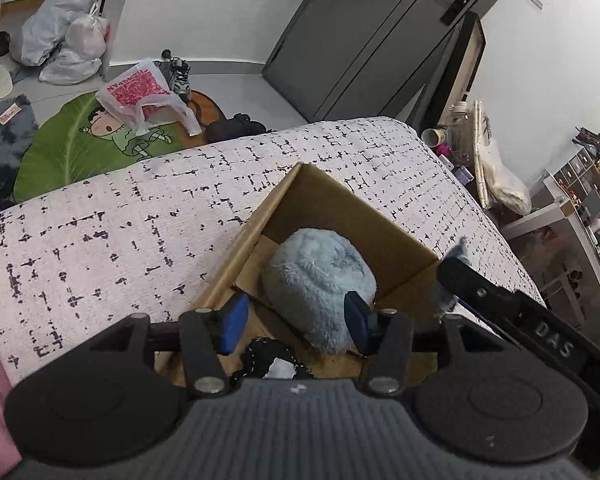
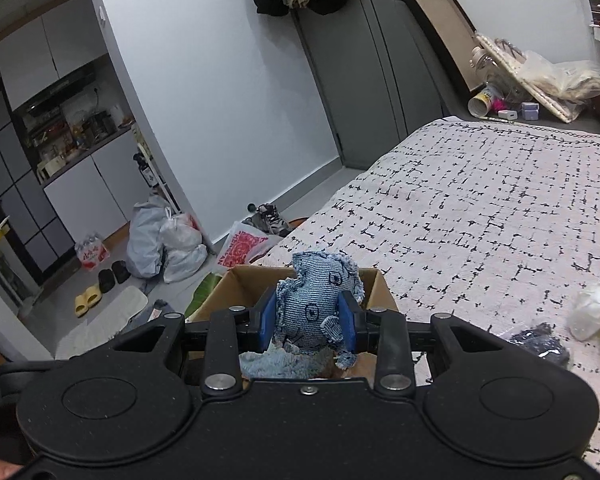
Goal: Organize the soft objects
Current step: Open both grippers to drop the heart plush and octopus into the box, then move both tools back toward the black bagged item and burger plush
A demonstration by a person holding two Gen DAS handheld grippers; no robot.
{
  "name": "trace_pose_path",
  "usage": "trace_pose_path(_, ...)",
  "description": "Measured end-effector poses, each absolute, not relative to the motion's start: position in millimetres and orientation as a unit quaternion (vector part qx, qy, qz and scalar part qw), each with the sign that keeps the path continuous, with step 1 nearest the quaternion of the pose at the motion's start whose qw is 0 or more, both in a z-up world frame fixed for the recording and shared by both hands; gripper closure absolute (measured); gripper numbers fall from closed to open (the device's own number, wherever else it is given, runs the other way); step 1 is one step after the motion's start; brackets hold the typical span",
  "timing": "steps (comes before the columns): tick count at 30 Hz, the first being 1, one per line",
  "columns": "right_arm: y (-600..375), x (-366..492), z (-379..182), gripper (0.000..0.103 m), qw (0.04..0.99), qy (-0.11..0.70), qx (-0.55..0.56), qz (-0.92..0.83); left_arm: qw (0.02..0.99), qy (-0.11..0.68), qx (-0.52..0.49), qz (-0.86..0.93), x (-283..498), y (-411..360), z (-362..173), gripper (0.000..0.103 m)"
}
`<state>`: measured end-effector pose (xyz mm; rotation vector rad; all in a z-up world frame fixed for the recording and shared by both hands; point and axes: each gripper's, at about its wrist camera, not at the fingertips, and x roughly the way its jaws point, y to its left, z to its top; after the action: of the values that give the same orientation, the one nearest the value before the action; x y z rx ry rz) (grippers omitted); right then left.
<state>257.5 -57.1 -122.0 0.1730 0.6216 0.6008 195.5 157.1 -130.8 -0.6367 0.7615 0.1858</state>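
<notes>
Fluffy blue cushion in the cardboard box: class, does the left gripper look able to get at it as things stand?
Probably yes. The left gripper is open and empty, right above the fluffy blue cushion, and the cardboard box has no lid. The right gripper, holding a denim toy, crowds the box's right edge.

Fuzzy pale-blue plush cushion [image 1: 320, 280] in a matt brown cardboard box [image 1: 340, 204]; frayed ribbed blue denim toy [image 2: 314, 300] above it.

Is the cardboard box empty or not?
Not empty: the cardboard box already holds a fluffy blue plush and something black.
</notes>
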Motion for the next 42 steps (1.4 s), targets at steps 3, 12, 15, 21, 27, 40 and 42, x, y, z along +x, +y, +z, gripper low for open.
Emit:
trace_pose_path(3,-51.3,261.9,-123.4,0.065,0.903,0.308,0.078,0.29,0.879,0.362,-0.297,0.087,198.3,155.6,-131.9,0.05)
trace_pose_path(12,-64.2,258.2,-111.8,0.024,0.909,0.311,0.088,0.265,0.887,0.358,-0.278,0.085,201.0,149.8,-133.7,0.044)
trace_pose_path(15,-76.1,255.5,-102.3,0.011,0.911,0.309,0.096,0.255,0.889,0.358,-0.274,0.081,202.6,147.4,-132.6,0.039)
trace_pose_path(21,-97.9,249.8,-78.1,0.0,0.917,0.313,0.097,0.229,0.892,0.358,-0.265,0.08,199.6,143.3,-129.6,0.031)
trace_pose_path(27,-114.7,238.1,-60.8,0.0,0.923,0.31,0.077,0.213,0.899,0.348,-0.256,0.069,192.9,139.5,-120.7,0.027)
trace_pose_path(40,-170.4,214.0,-31.5,0.0,0.923,0.329,0.057,0.192,0.914,0.325,-0.239,0.043,183.2,114.6,-90.0,0.025)
trace_pose_path(42,-180.0,213.7,-32.5,0.0,0.92,0.345,0.054,0.176,0.916,0.317,-0.24,0.051,180.7,110.1,-83.4,0.025)
